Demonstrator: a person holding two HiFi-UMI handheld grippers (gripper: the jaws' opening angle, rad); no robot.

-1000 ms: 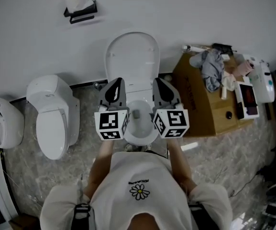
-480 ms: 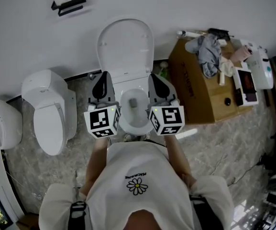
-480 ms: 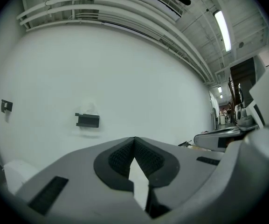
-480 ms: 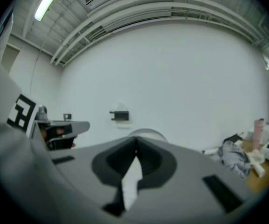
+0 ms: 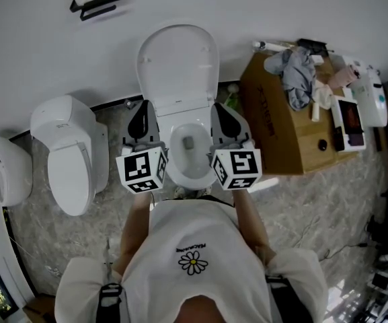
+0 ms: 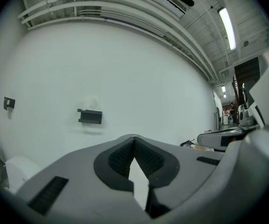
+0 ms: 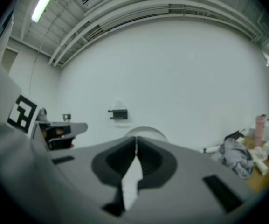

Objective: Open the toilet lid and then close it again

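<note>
Against the white wall (image 5: 281, 12), the toilet lid (image 5: 177, 62) stands raised upright behind the open bowl (image 5: 189, 155), and we hold both grippers level, one at each side of that bowl in the head view. Our left gripper (image 5: 140, 110) and our right gripper (image 5: 219, 110) each have the jaws pressed together with nothing between them (each gripper's own view shows the tips meeting, empty). A second toilet (image 5: 69, 155), lid down, sits to the left, and a cardboard box (image 5: 281, 136) to the right.
</note>
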